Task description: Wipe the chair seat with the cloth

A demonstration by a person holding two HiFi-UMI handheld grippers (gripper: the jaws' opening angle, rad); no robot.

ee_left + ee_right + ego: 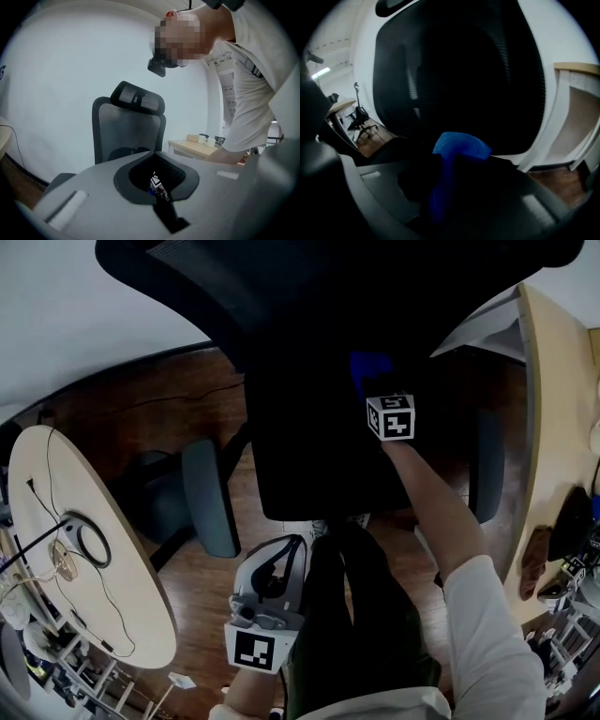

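Far on the right side of the black chair seat (pixel 319 456), close to the foot of the backrest (pixel 309 277), my right gripper (pixel 447 171) is clamped on the blue cloth (pixel 461 145). A strip of the cloth runs down between the jaws, and a rounded wad bulges out beyond the tips toward the backrest.

My left gripper (pixel 157 187) hangs low at the near left, off the chair. Its jaws are together with nothing between them.

I judge the cloth to be light, soft and limp. It should fold and bunch under pressure instead of pushing back, and it could drag or roll on the seat covering if that is a fabric. A hold across the bunched middle, as now, seems right, since it leaves a pad ahead of the tips to meet the seat in place of the jaws.

Much is hard to read. The seat is so dark that its surface and far edge merge with the backrest. I cannot tell whether the cloth is pressed on the seat or just above it.

From the head view, the marker cube (pixel 390 416) covers my right jaws, and only a patch of blue shows past it. My own body hides the near edge of the seat. In the right gripper view the jaws are nearly black.
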